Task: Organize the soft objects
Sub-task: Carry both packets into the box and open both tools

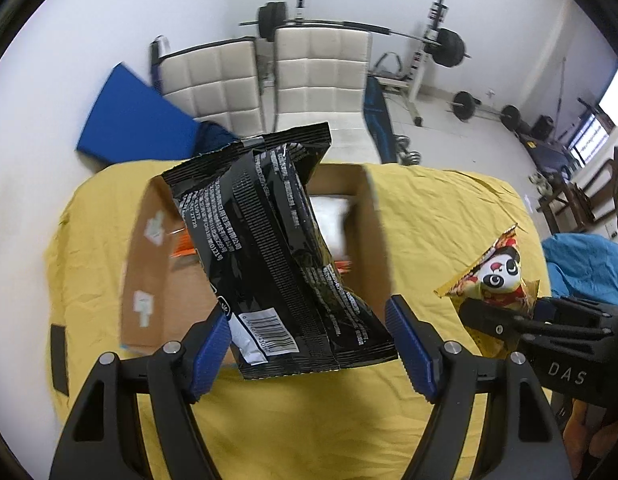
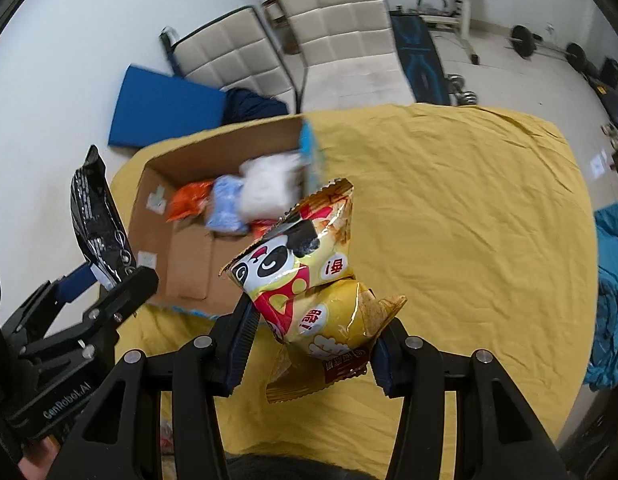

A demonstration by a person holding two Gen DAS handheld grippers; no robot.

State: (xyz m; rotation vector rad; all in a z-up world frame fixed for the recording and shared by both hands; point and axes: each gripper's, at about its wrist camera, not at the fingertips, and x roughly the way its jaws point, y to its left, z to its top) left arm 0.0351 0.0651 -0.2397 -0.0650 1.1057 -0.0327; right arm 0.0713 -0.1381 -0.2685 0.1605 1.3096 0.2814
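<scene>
My left gripper [image 1: 309, 344] is shut on a black snack bag [image 1: 277, 248] and holds it up in front of the open cardboard box [image 1: 149, 264]. The bag also shows in the right wrist view [image 2: 97, 224]. My right gripper [image 2: 309, 344] is shut on a yellow panda snack bag [image 2: 309, 280], held above the yellow cloth just right of the box [image 2: 189, 272]. The panda bag also shows in the left wrist view [image 1: 497, 276]. Inside the box lie an orange packet [image 2: 189, 200], a light blue packet [image 2: 227, 208] and a white packet [image 2: 269, 188].
A yellow cloth [image 2: 449, 220] covers the table. Two cream chairs [image 1: 321, 68] stand behind it, with a blue mat [image 1: 129, 120] on the floor and weight equipment [image 1: 445, 44] further back. A teal cloth [image 2: 613, 300] lies at the right.
</scene>
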